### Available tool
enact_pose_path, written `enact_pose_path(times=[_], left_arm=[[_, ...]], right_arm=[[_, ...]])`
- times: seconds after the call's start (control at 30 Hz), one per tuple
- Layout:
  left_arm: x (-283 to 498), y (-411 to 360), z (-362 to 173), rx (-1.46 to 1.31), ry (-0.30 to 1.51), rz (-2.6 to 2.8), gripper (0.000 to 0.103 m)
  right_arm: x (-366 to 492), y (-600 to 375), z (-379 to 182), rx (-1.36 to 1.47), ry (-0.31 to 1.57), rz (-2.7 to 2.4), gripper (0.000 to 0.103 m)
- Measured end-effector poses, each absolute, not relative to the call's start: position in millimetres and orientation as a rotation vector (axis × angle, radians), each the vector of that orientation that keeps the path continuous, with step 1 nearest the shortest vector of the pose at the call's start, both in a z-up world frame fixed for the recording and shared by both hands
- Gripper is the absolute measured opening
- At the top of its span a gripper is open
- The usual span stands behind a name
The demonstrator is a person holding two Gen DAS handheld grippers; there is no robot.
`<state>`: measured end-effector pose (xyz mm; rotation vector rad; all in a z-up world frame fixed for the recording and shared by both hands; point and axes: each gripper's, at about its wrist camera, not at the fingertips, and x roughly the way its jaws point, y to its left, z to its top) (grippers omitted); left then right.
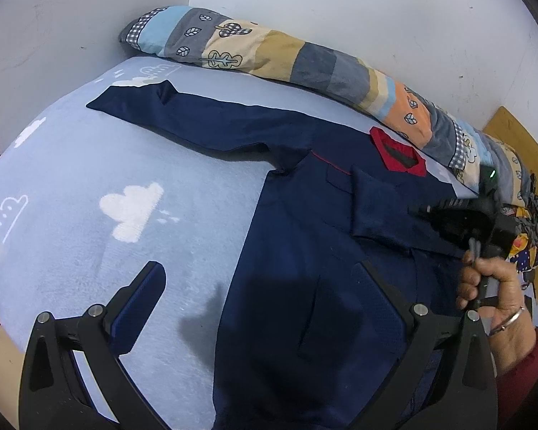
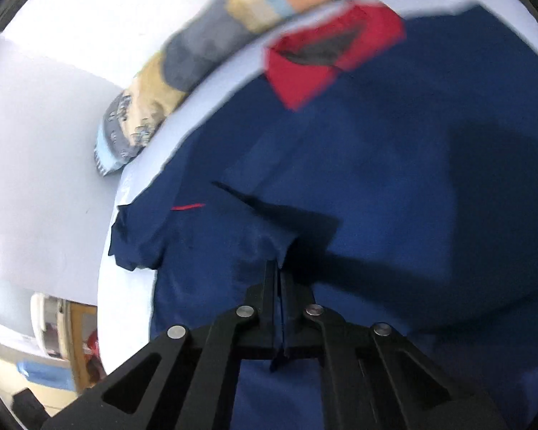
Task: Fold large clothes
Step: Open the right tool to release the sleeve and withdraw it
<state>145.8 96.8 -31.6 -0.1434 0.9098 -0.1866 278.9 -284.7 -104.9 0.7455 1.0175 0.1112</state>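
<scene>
garment: navy jacket (image 1: pixel 305 222) with red collar (image 1: pixel 398 154), spread flat on the light blue bedsheet (image 1: pixel 89 186), ahead of and beneath both my claws
left claw (image 1: pixel 265 308): released, jaws wide, hovering over the jacket's lower left edge
right claw (image 2: pixel 279 272): clenched on a pinch of the folded-in sleeve (image 2: pixel 269 240) cloth
handling: i judge it soft, limp, light, not fragile
grip points: seams, cuffs and hem corners, where layers bunch
far sleeve (image 1: pixel 183 118): extended flat ahead-left of my left claw
</scene>
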Motion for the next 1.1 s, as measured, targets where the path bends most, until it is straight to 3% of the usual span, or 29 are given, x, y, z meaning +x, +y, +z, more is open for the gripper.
enact_pose_path(times=[0.07,0.1,0.17,0.3,0.43,0.73,0.87,1.1], left_arm=[[145,98,-31,-0.147,0.908,-0.185,0.103],[145,98,-31,-0.145,0.907,-0.184,0.103],[144,99,-31,-0.141,0.904,-0.179,0.103],[144,103,-30,-0.148,0.902,-0.171,0.103],[144,108,-30,-0.164,0.905,-0.170,0.103],[148,91,-34,-0.133,0.921,-0.188,0.103],[148,64,-38,-0.077,0.927,-0.196,0.103],[143,16,-36,0.048,0.880,-0.193,0.103]], right_arm=[[283,-258,-75,0.718,0.969,0.181,0.003],[284,-244,-59,0.708,0.945,0.220,0.009],[289,-210,-26,0.687,0.899,0.350,0.012],[288,-157,24,0.579,0.844,0.529,0.043],[266,-150,40,0.484,0.815,0.475,0.043],[175,-227,0,0.326,0.856,0.088,0.043],[153,-272,-43,0.482,0.920,-0.024,0.043],[150,-275,-51,0.559,0.904,-0.037,0.043]])
